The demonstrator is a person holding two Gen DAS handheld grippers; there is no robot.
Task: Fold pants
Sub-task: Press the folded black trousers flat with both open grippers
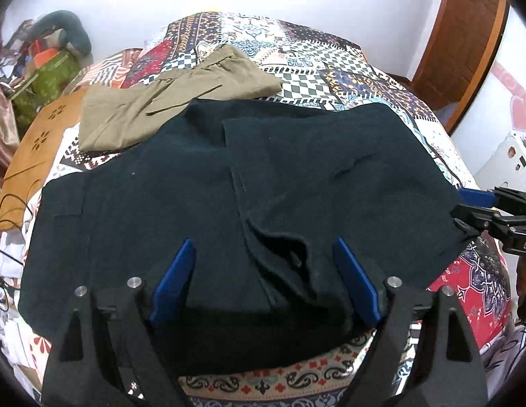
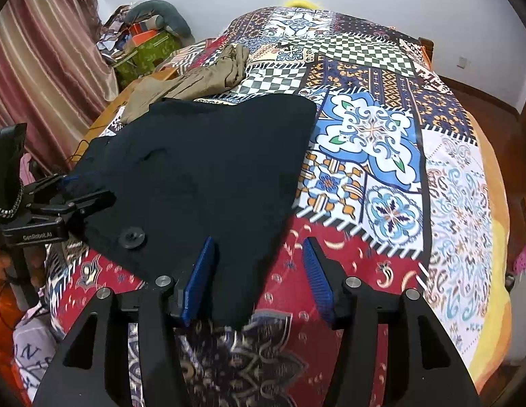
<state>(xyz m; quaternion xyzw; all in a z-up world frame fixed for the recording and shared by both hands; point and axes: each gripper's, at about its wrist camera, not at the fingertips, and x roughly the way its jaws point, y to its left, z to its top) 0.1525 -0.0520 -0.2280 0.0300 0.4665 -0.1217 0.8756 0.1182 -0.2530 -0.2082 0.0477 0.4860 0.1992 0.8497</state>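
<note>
Your left wrist view looks steeply down, close over the near hem of the dark pants (image 1: 208,183) on the patchwork bedspread (image 1: 331,64), while your right wrist view does likewise from their right corner, both sharing the pants, the khaki garment (image 2: 195,81) and the far wall.

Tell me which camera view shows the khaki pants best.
The left wrist view: there the khaki pants lie spread flat on the patchwork bedspread behind the dark pants, with seams and pocket slit visible. The right wrist view shows them only as a foreshortened, bunched strip, partly hidden by the dark pants.
</note>
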